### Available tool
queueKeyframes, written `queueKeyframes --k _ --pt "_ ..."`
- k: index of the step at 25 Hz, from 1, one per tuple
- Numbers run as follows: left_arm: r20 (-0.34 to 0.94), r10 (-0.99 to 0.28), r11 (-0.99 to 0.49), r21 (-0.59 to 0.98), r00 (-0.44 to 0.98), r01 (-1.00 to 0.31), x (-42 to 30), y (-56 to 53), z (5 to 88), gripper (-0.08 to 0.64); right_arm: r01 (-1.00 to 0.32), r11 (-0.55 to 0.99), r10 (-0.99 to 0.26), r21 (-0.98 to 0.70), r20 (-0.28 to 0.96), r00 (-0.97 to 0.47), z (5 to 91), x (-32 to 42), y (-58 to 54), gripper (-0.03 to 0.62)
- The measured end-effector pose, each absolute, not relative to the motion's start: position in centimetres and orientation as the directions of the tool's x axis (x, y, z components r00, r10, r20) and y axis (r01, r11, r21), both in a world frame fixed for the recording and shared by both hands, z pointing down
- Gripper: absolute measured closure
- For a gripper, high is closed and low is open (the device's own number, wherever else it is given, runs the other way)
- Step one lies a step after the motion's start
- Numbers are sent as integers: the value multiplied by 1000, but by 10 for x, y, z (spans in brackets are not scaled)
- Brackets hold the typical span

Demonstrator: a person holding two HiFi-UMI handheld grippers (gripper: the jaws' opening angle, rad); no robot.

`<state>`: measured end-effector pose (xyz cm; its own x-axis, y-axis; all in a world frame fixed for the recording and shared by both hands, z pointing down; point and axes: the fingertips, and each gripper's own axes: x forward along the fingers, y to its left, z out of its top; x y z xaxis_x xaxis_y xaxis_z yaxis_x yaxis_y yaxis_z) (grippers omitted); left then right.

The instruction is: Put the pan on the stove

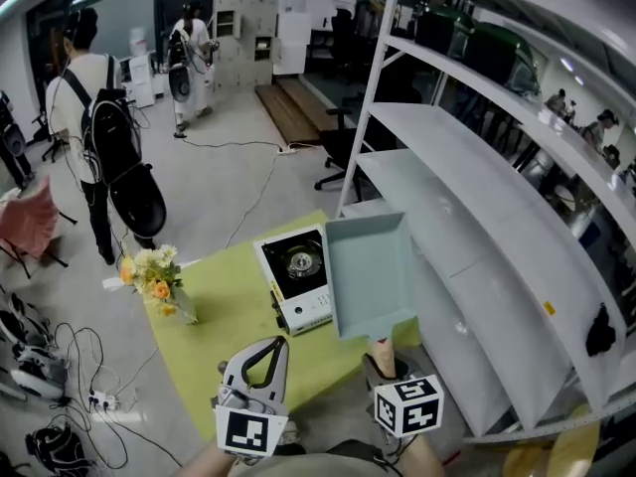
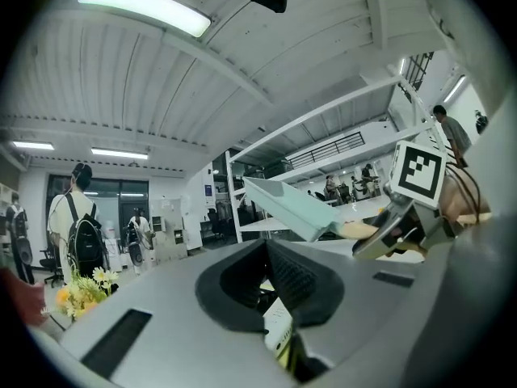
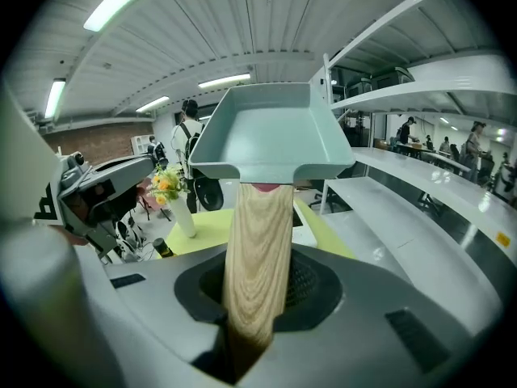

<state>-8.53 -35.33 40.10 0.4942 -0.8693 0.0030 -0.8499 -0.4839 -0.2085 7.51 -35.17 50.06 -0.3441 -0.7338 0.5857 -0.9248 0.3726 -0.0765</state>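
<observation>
A pale teal square pan (image 1: pixel 370 274) with a wooden handle (image 1: pixel 383 349) hangs in the air over the right edge of the white single-burner stove (image 1: pixel 296 278). The stove stands on a yellow-green table (image 1: pixel 224 326). My right gripper (image 1: pixel 384 361) is shut on the handle. In the right gripper view the handle (image 3: pixel 257 249) runs up between the jaws to the pan (image 3: pixel 271 136). My left gripper (image 1: pixel 275 342) is to the left of the pan, over the table's near edge, with its tips together and nothing in them. The left gripper view shows the pan (image 2: pixel 287 208) up to the right.
A vase of flowers (image 1: pixel 159 281) stands at the table's left corner. Tall white shelving (image 1: pixel 467 237) runs along the right, close beside the table. Two people (image 1: pixel 94 107) stand on the floor beyond, and cables (image 1: pixel 84 386) lie at the lower left.
</observation>
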Motion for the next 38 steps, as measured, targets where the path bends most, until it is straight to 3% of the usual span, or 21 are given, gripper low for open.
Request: queueKeyframes --k 10,27,38 --pt "50 -901 -434 -152 432 -888 -85 -406 426 554 -893 441 -656 -86 648 -386 532 71 -430 512" --pt "164 -984 -94 -170 65 -981 -57 -511 465 554 -673 725 -388 -142 724 -571 587 86 -559 512" --pt "247 -967 28 -165 -68 -986 -51 -529 502 554 -586 790 -262 -181 764 -590 629 75 -593 512"
